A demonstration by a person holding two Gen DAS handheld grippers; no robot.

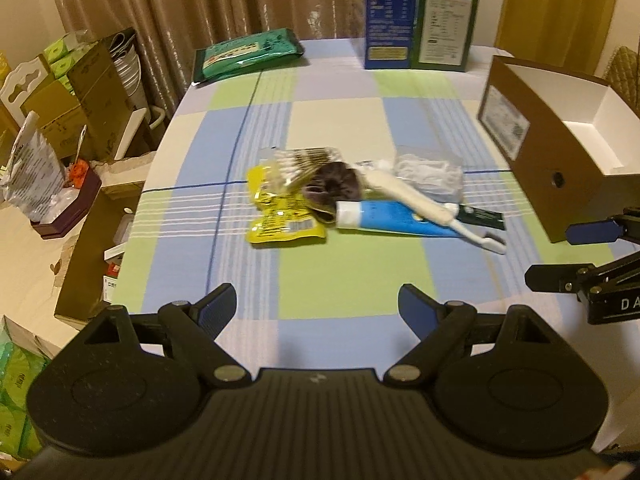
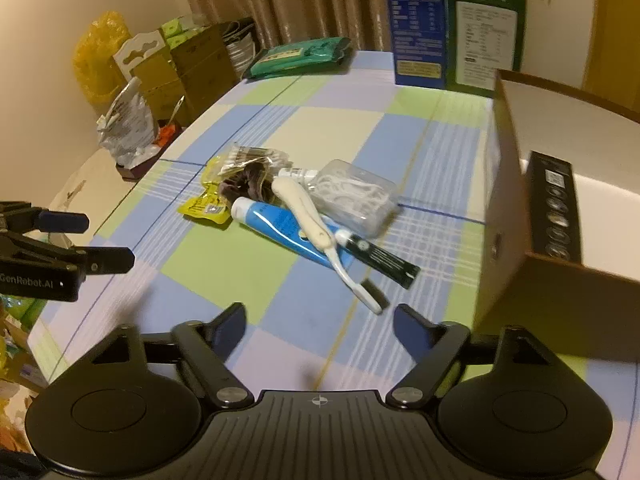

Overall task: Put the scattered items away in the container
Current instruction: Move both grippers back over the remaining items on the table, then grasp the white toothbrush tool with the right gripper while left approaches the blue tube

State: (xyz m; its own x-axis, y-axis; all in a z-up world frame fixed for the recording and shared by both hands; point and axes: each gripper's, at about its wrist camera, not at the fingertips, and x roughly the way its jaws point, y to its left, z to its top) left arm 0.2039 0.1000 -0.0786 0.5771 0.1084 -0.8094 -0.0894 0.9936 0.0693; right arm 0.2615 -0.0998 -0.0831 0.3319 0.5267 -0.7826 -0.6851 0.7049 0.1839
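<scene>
1. Clutter sits in one overlapping heap on the checked tabletop [image 1: 344, 280], to the left of the brown cardboard box [image 1: 532, 152] that serves as the container; nothing from the heap is in the box yet, though a black carton [image 2: 554, 212] stands inside it against its near wall.
2. The heap is layered: a cream toothbrush [image 2: 308, 216] lies across a blue toothpaste tube [image 2: 280, 228], with a clear case of floss picks [image 2: 352, 196] on the box side, a dark scrunchie [image 2: 244, 188] and a yellow sachet [image 1: 280, 216] on the far side from the box, and a bag of cotton swabs [image 1: 296, 164] on top of the sachet.
3. The left gripper [image 1: 316, 312] hangs on the near side of the heap, well short of it, its jaws standing wide apart with nothing between them.
4. The right gripper [image 2: 320, 324] is closer to the box, its jaws also apart and empty, and the toothbrush head lies just ahead of them.
5. Risk one: pulling the toothbrush could drag the tube or the small black tube [image 2: 380, 256] beside it, since they overlap, and scatter the pile further.
6. Risk two: the sachet and swab bag are thin and slippery, so a pinch may slide off or lift two at once.
7. Risk three: the box's near wall is tall; a low carry could knock it or push it away.
8. Risk four: both grippers work close together and could collide over the heap.
</scene>
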